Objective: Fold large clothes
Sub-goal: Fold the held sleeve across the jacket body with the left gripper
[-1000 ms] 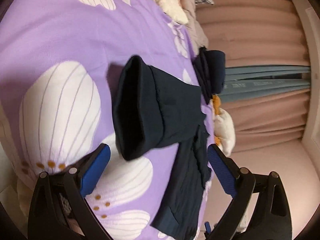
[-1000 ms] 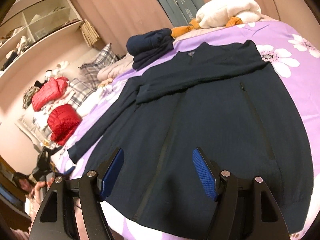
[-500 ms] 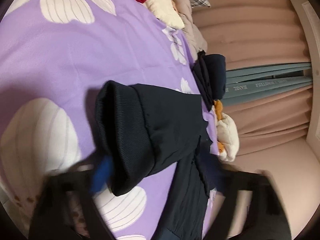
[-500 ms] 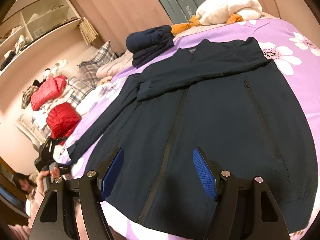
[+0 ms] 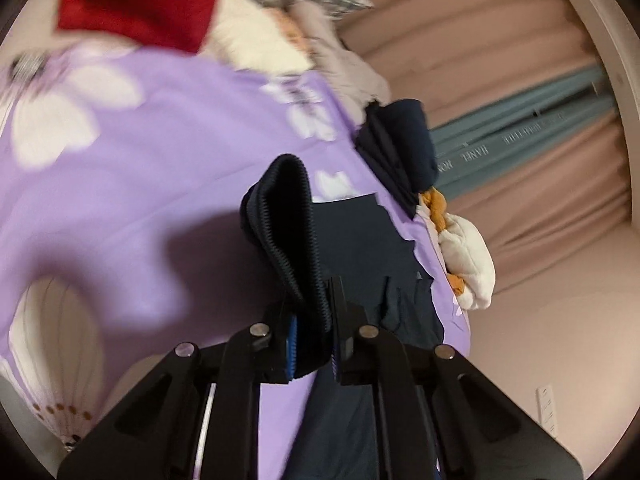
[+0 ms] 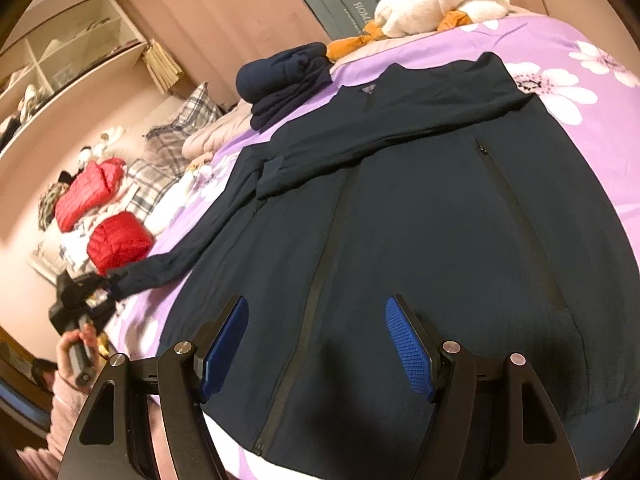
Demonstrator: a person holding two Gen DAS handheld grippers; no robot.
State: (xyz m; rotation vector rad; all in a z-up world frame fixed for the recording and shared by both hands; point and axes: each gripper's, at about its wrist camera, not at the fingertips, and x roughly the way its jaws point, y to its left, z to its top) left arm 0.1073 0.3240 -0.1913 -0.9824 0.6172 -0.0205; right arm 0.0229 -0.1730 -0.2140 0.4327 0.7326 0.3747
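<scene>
A large dark navy zip jacket lies spread flat on the purple flowered bedspread. One sleeve is folded across its chest; the other sleeve stretches out to the left. My left gripper is shut on that sleeve's ribbed cuff and holds it lifted off the bed; it also shows in the right wrist view. My right gripper is open and empty, hovering above the jacket's hem by the zip.
A folded navy garment and a white and orange bundle lie at the bed's far end. Red padded jackets and plaid pillows sit to the left. Pink curtains hang behind.
My left gripper has moved forward onto the sleeve cuff, closed on it and raised it. My right gripper has stayed open over the hem.
</scene>
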